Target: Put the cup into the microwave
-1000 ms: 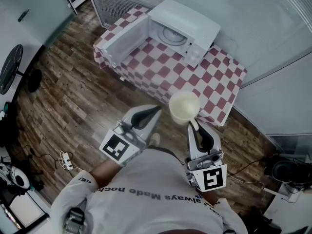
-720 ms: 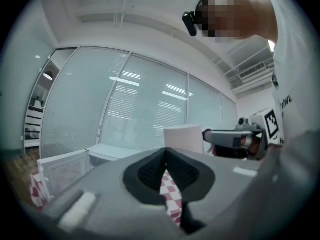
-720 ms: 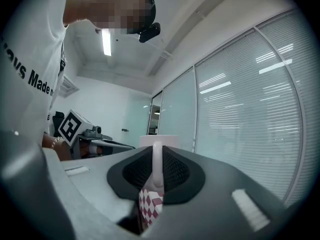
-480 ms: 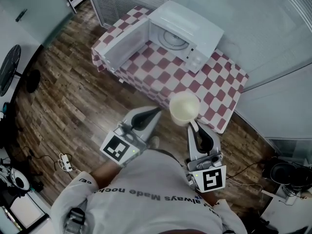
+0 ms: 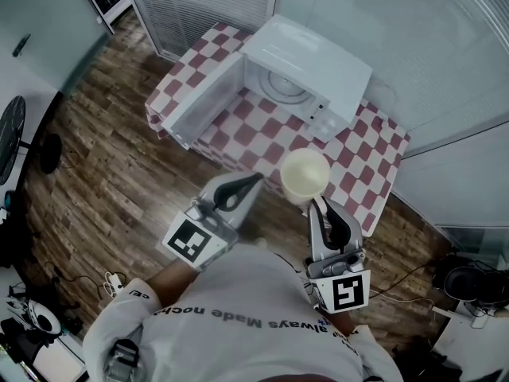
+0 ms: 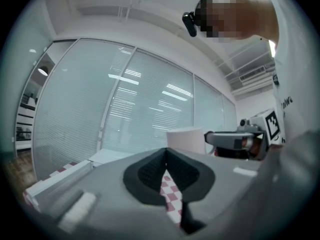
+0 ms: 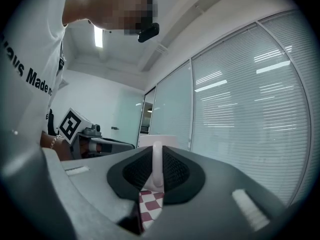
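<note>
The right gripper [image 5: 316, 206] clamps the handle of a cream cup [image 5: 305, 174], held above the checkered table's [image 5: 359, 159] near edge before the open microwave [image 5: 318, 60]; the left gripper [image 5: 254, 181] is closed, empty.

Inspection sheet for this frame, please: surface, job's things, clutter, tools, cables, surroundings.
Surface: table under a red-and-white checked cloth.
Job's things: microwave on the table, door open, cavity empty; cup held in the air, not yet inside.
Clutter: nothing seen on the table.
Tools: right tool shut on the cup's handle; left tool shut, empty.
Cables: power strip with its cord on the floor at left.
Surroundings: wooden floor, glass walls with blinds, fan at far left.
</note>
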Demonstrator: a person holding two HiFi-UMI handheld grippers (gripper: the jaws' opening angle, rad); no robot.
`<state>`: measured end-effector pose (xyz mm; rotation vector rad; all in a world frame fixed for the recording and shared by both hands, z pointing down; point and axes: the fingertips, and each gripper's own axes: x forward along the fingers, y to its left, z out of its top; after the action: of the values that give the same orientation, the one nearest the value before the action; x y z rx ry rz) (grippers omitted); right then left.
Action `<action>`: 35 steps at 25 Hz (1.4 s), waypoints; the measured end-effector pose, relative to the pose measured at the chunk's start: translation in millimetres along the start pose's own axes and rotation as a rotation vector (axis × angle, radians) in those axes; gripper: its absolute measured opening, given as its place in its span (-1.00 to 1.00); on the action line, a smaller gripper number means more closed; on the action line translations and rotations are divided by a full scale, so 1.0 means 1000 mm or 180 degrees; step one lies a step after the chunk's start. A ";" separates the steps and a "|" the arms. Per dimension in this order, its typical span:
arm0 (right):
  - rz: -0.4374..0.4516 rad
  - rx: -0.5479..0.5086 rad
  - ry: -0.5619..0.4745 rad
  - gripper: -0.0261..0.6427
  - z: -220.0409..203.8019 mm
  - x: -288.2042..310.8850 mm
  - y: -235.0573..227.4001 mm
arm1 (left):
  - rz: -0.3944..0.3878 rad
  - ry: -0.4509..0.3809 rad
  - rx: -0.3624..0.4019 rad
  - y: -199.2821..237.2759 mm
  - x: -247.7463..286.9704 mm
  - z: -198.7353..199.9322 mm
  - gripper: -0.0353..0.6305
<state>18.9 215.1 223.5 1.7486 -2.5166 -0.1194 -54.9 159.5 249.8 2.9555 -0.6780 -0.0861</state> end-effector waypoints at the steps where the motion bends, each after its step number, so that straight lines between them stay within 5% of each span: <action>1: -0.0006 -0.0021 0.0016 -0.81 -0.001 0.012 -0.001 | -0.0011 -0.0003 -0.0004 0.013 0.002 0.002 -0.88; 17: -0.0408 0.0020 0.0078 -0.81 0.000 0.148 -0.009 | -0.0423 0.0145 -0.0060 0.149 0.029 0.013 -0.88; 35: -0.0639 0.0118 0.0008 -0.81 -0.007 0.178 -0.091 | -0.0592 0.0125 -0.0059 0.170 0.119 0.016 -0.88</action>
<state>41.9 16.5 224.0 2.0108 -2.3502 -0.0822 -22.0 -45.9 250.2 2.9862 -0.3941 -0.0488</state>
